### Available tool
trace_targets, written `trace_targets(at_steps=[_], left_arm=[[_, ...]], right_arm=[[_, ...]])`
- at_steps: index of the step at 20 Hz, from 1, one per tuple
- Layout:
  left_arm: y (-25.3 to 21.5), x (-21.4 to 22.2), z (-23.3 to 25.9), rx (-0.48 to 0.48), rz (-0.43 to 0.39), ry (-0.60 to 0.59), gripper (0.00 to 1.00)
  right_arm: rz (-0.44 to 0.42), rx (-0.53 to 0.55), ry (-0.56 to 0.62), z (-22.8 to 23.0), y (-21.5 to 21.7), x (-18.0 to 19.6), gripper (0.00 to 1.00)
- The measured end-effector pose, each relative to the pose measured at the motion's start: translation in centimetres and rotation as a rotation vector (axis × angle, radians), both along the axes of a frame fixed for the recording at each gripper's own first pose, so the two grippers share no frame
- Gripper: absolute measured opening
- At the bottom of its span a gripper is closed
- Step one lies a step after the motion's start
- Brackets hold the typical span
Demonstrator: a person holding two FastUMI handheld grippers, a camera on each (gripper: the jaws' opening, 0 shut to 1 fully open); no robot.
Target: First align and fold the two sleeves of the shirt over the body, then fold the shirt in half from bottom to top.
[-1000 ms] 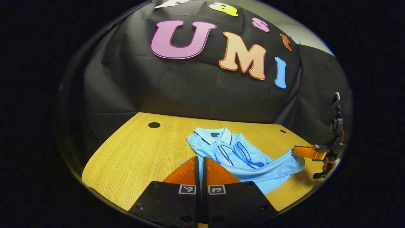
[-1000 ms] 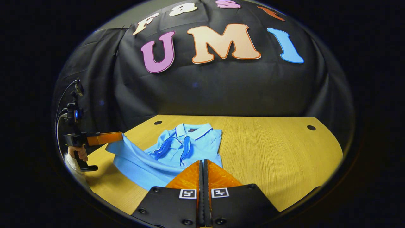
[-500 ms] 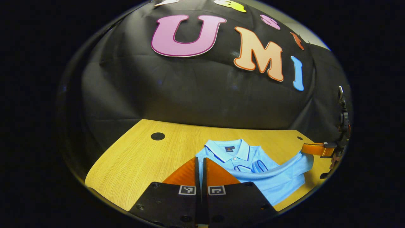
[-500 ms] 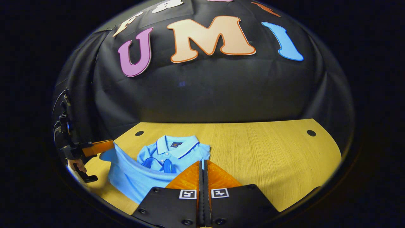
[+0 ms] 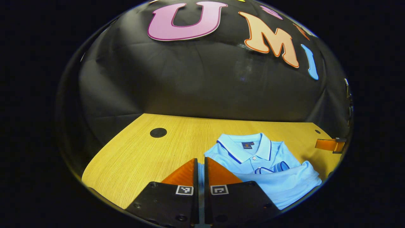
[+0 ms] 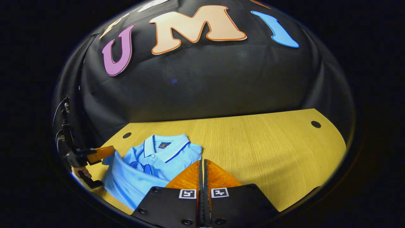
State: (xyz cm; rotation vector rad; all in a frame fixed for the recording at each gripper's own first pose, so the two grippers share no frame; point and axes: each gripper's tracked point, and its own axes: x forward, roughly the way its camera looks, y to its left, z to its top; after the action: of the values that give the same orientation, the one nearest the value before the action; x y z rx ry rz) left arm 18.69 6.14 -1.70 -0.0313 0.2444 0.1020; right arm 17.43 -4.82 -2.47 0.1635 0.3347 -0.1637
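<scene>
In the left gripper view, the left gripper (image 5: 201, 164) sits at 6 o'clock. Its 2 fingers are pressed close together, and a thin strip of blue cloth shows in the slit between them, so they pinch the shirt's (image 5: 269, 177) near edge. The blue shirt lies on the yellow wooden table (image 5: 133, 158) and spreads from the fingers toward 3 o'clock. Its bottom part is lifted and brought up over the body. The collar (image 5: 250, 148) lies flat on the far side. A dark round hole (image 5: 158, 132) in the table is at 10 o'clock. The right gripper (image 5: 316, 144) shows far off at 3 o'clock.

In the right gripper view, the right gripper (image 6: 202, 166) is at 6 o'clock. Its 2 fingers are also closed tight, right at the shirt's edge, but I cannot tell if cloth is caught between them. The shirt runs toward 9 o'clock, where the left gripper holds the other corner. A hand (image 6: 79, 172) holds that gripper. The black cloth wall (image 6: 205, 85) stands behind the table.
</scene>
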Motion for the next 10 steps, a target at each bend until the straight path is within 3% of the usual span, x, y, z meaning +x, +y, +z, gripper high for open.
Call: trace_targets(at_steps=[2,5,7,8,10], left_arm=[[0.8,-0.5,0.2,0.031,0.029,0.011,0.17],[1.5,-2.2,1.9,0.038,0.057,-0.01,0.87],[1.6,-3.7,3.4,0.033,0.061,-0.053,0.92],[1.5,-4.6,4.0,0.035,0.059,-0.071,0.92],[0.9,-6.8,5.1,0.044,0.044,-0.104,0.92]], right_arm=[[0.007,-0.002,-0.006,0.0,0.4,0.1,0.03],[0.034,-0.01,-0.013,0.3,1.6,-0.5,0.04],[0.073,-0.036,-0.024,0.7,2.7,-1.5,0.05],[0.088,-0.043,-0.026,0.7,3.4,-2.0,0.12],[0.13,-0.032,-0.046,1.4,5.1,-3.3,0.44]])
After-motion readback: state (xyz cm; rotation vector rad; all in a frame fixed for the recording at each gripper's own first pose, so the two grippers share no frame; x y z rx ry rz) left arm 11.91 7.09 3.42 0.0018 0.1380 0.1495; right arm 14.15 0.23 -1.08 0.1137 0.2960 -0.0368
